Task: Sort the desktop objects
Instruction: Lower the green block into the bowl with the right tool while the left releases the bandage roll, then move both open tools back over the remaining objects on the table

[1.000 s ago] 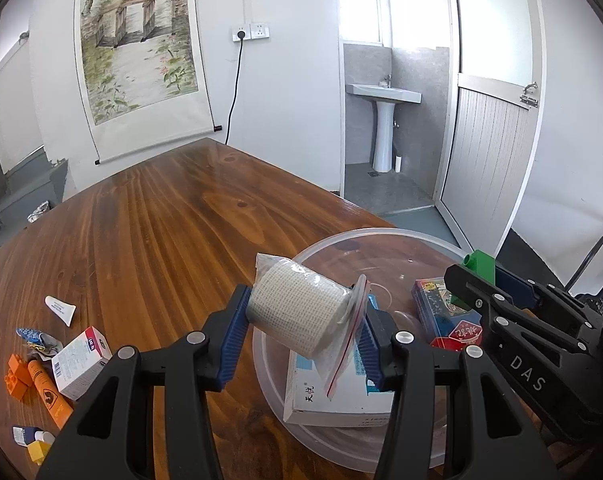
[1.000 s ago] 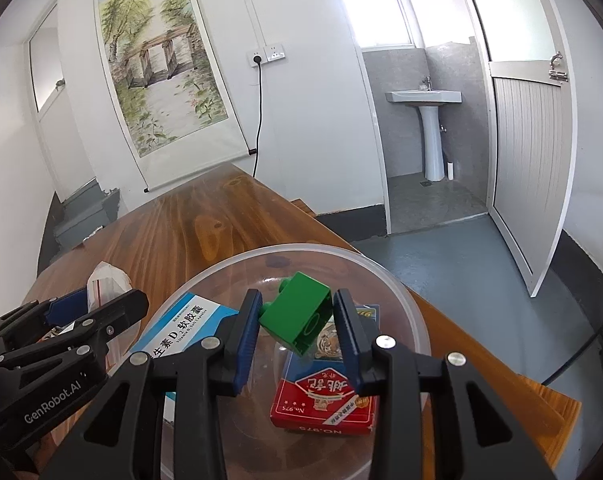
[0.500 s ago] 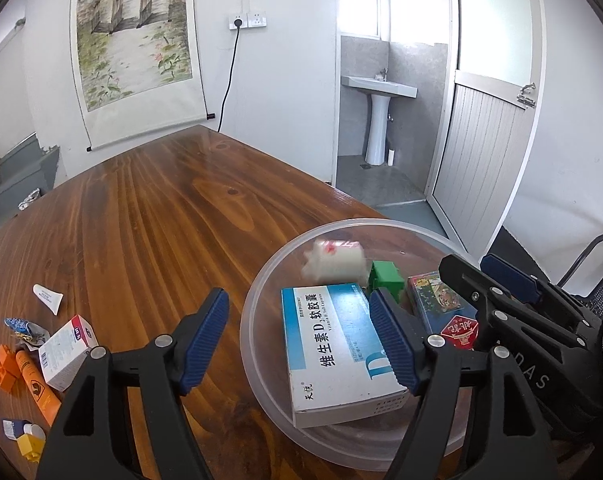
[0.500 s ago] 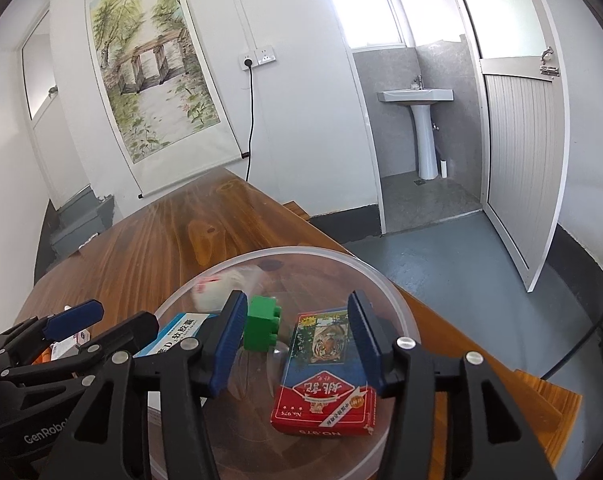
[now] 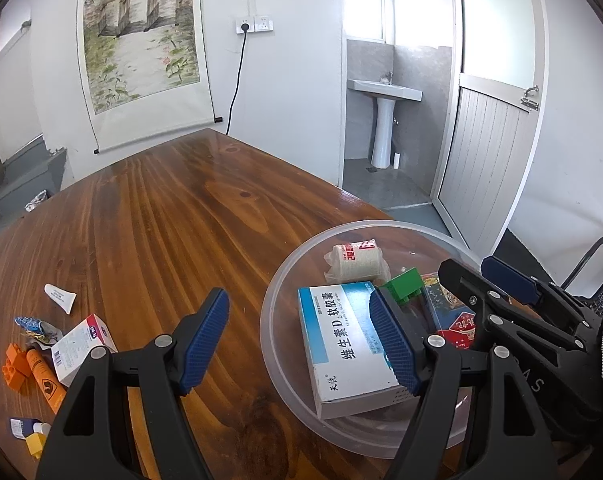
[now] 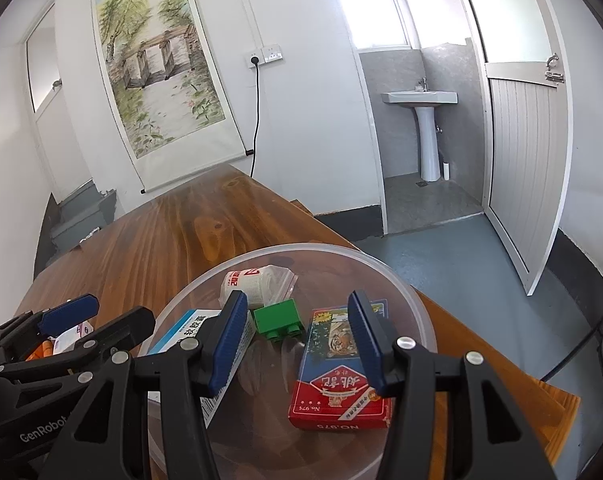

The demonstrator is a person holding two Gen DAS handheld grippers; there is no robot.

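A clear plastic bowl (image 5: 285, 280) (image 6: 421, 320) on the wooden table holds a bagged bandage roll (image 5: 355, 258) (image 6: 253, 282), a green brick (image 5: 405, 284) (image 6: 279, 318), a blue-white medicine box (image 5: 347, 344) (image 6: 189, 326) and a red card pack (image 6: 339, 368) (image 5: 455, 322). My left gripper (image 5: 301, 344) is open and empty over the bowl's left rim. My right gripper (image 6: 297, 340) is open and empty above the bowl; it also shows in the left wrist view (image 5: 501, 304).
At the table's left lie a small white tube (image 5: 59, 298), a white box (image 5: 81, 348), an orange brick (image 5: 13, 366), an orange tube (image 5: 45, 380), a foil wrapper (image 5: 31, 324) and a yellow piece (image 5: 35, 444). The table's edge runs just right of the bowl.
My left gripper opened and the bagged roll dropped into the bowl. My right gripper opened and the green brick dropped beside it. Both grippers have pulled back slightly.
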